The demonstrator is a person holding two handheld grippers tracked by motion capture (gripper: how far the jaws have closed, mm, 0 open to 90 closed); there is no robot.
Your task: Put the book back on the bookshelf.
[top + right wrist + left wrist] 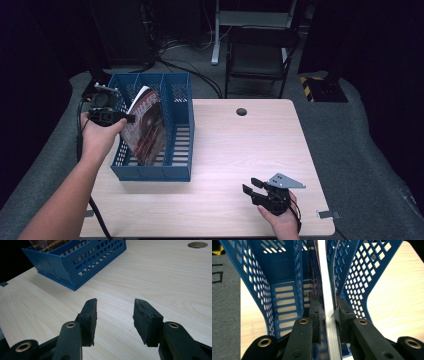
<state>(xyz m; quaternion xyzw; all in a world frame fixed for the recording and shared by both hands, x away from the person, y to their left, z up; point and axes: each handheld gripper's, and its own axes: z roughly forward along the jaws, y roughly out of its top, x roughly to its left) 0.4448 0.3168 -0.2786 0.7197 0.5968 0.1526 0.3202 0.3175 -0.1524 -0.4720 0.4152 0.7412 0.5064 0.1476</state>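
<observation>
A blue perforated file organizer (150,172) stands on the left part of the wooden table. A magazine (147,127) with a reddish cover leans tilted in its middle slot. My left gripper (131,118) reaches in from the organizer's left side and is shut on the magazine's upper edge. In the left gripper view the white page edges (324,277) run up between the two pads (315,312), with the blue walls (284,270) on both sides. My right gripper (252,185) rests low near the table's front right, open, with nothing between its jaws (115,315). It points toward the organizer (82,262).
A round cable hole (241,111) lies near the table's far edge. The bare wooden tabletop (240,150) stretches between the organizer and my right gripper. A dark chair (260,55) stands on the floor behind the table. Grey carpet surrounds the table.
</observation>
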